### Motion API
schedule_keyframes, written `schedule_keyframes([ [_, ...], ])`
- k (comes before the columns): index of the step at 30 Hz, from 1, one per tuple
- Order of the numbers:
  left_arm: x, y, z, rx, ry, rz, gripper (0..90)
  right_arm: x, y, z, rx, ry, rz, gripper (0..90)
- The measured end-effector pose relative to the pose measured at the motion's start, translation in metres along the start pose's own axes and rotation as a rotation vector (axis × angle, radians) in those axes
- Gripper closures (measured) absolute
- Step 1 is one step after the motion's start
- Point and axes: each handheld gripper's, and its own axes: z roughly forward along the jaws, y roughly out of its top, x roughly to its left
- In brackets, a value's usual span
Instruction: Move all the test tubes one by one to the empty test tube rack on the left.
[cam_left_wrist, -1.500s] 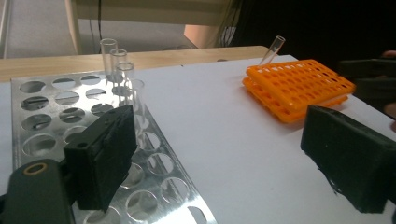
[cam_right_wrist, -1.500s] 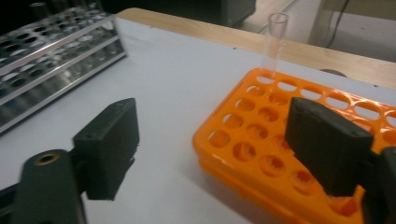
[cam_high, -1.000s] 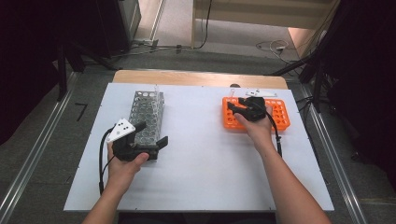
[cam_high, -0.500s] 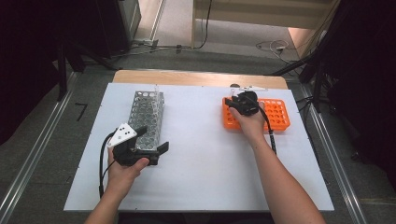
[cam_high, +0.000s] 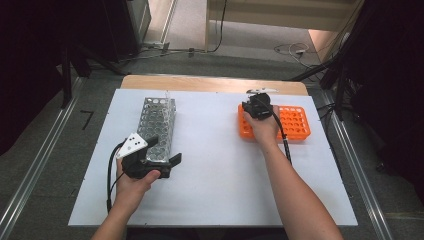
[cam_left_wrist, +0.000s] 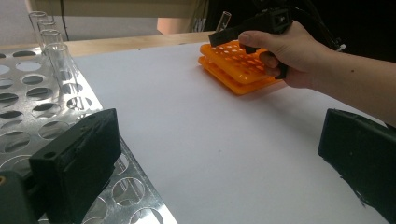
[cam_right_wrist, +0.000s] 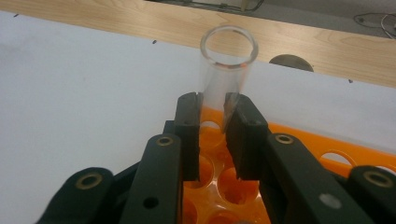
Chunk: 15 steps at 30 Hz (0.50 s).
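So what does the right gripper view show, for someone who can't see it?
The right gripper, with its two black jaws shut on a clear glass test tube, holds it upright over the orange plastic rack of round holes. Behind lie the white table and its wooden edge.

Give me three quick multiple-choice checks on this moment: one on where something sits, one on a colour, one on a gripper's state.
1. Where does the metal rack stand?
A. on the table's left half, by the left gripper
B. on the wooden strip at the far edge
C. on top of the orange rack

2. What colour is the rack under the right gripper?
A. blue
B. orange
C. white

3. What are the right gripper's fingers doing?
A. spread wide over bare table
B. closed on a clear glass test tube
C. closed on a cable

Answers: 1 A, the high view shows it left of centre. 2 B, it is plainly orange. 3 B, the right gripper view shows the fingers pressing the tube's sides.
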Motion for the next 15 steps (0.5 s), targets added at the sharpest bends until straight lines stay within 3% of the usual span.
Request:
schedule_keyframes([
  [6, 0.002, 0.0, -0.001, -0.004, 0.004, -0.003, 0.0, 0.001, -0.002, -0.005, -0.056, 0.002, -0.003, 74.1],
  [15, 0.0, 0.0, 0.002, -0.004, 0.005, 0.001, 0.0, -0.006, -0.006, -0.028, -0.159, 0.059, -0.005, 74.2],
])
